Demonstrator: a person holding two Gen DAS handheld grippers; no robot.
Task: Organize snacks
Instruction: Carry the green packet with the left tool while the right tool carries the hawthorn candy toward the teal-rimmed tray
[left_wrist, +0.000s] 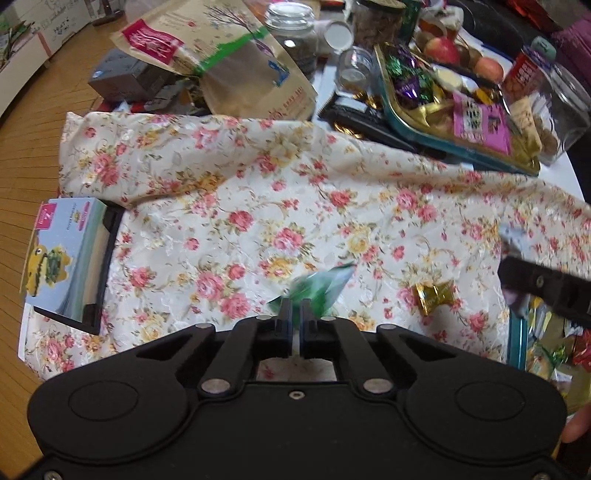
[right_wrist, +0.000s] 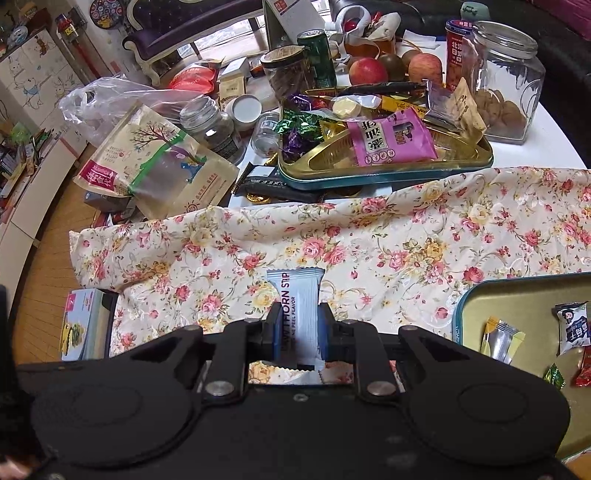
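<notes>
My left gripper (left_wrist: 294, 308) is shut on a green-wrapped candy (left_wrist: 321, 286), held just above the floral cloth (left_wrist: 258, 206). A gold-wrapped candy (left_wrist: 434, 293) lies on the cloth to its right. My right gripper (right_wrist: 298, 317) is shut on a white hawthorn strip packet (right_wrist: 297, 295) above the cloth (right_wrist: 369, 236). A teal-rimmed gold tray (right_wrist: 517, 295) at lower right holds several small wrapped snacks. A second teal tin (right_wrist: 369, 177) further back is heaped with candies and a pink packet (right_wrist: 391, 138); it also shows in the left wrist view (left_wrist: 417, 142).
A boxed toy (left_wrist: 62, 254) sits at the cloth's left edge. Behind the cloth are a kraft pouch (left_wrist: 229, 59), glass jars (right_wrist: 506, 77), apples (right_wrist: 367, 70), a green can (right_wrist: 317, 55) and a plastic bag (right_wrist: 107, 96). My right gripper's body (left_wrist: 546, 288) is at the left view's right edge.
</notes>
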